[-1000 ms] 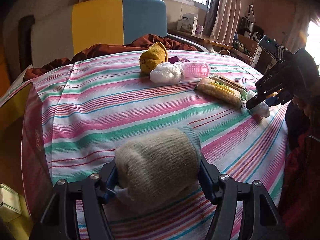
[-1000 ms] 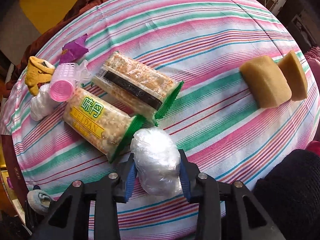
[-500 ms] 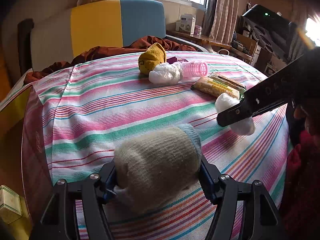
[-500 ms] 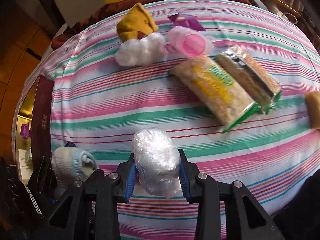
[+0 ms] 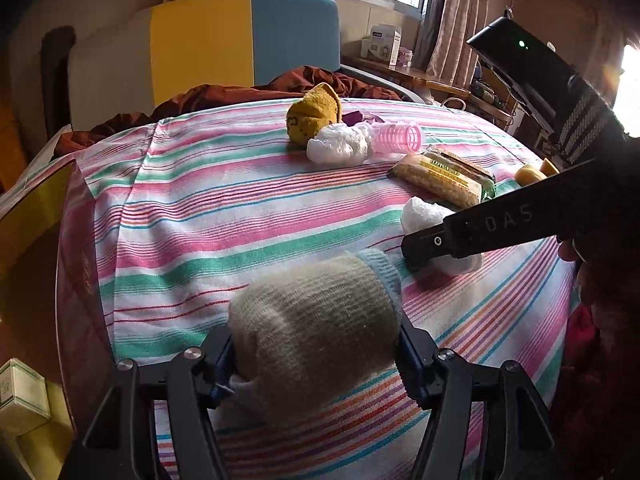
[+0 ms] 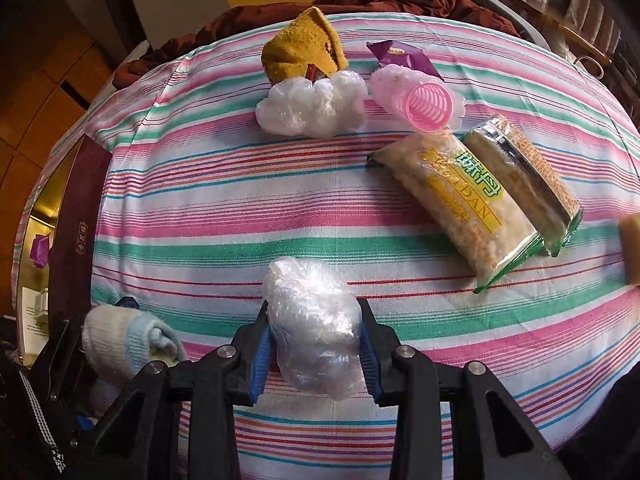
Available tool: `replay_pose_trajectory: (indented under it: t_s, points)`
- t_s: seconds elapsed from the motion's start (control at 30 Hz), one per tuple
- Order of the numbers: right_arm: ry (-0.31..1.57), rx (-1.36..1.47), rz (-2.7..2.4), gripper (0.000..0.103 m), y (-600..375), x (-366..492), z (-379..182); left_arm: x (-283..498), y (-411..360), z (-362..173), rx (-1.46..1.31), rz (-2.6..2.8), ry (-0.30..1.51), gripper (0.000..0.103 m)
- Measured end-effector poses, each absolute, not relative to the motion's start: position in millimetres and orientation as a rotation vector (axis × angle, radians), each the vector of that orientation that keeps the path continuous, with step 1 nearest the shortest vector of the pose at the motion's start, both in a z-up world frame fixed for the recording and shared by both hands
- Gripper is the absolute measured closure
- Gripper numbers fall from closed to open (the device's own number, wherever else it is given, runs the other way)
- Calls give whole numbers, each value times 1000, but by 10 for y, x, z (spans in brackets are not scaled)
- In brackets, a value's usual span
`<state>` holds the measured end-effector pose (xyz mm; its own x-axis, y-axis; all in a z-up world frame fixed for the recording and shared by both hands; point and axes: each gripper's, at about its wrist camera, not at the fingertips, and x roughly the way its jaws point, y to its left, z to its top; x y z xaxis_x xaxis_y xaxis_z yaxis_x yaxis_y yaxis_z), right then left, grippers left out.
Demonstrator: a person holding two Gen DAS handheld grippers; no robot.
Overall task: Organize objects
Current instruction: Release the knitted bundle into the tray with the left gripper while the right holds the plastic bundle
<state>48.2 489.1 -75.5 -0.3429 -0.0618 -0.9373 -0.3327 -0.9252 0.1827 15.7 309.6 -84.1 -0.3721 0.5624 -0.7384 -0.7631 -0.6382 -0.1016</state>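
On the striped cloth [image 5: 224,216], my left gripper [image 5: 316,340] grips a rolled cream sock [image 5: 312,320] with a pale blue cuff, its jaws closing a little more on it. That sock [image 6: 120,340] also shows at the lower left of the right wrist view. My right gripper [image 6: 316,320] is shut on a crumpled clear plastic ball [image 6: 308,292], just above the cloth. In the left wrist view the plastic ball [image 5: 424,212] and the right gripper's black finger [image 5: 480,228] lie just right of the sock.
At the far side lie a yellow sock [image 6: 300,48], a white plastic wad [image 6: 312,108], a pink hair roller [image 6: 428,106] and a purple wrapper [image 6: 400,56]. Two snack packs [image 6: 460,204] and a tan sponge [image 6: 632,248] lie right. An open maroon box [image 6: 76,232] stands left.
My right gripper has carried the plastic ball leftward away from the snack packs, rolling as it went, and now sits close beside the left gripper. The left gripper and its sock stayed put.
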Motion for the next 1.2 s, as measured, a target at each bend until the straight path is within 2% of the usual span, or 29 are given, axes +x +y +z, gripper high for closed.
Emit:
replay_pose_trajectory:
  t_s: [0.57, 1.2]
  points:
    - [422, -1691, 2395, 65, 4797, 455, -741, 256, 2712, -137, -869, 2159, 250, 37]
    - [303, -1705, 2422, 65, 4566, 323, -798, -176, 1565, 182, -897, 2396, 28, 37]
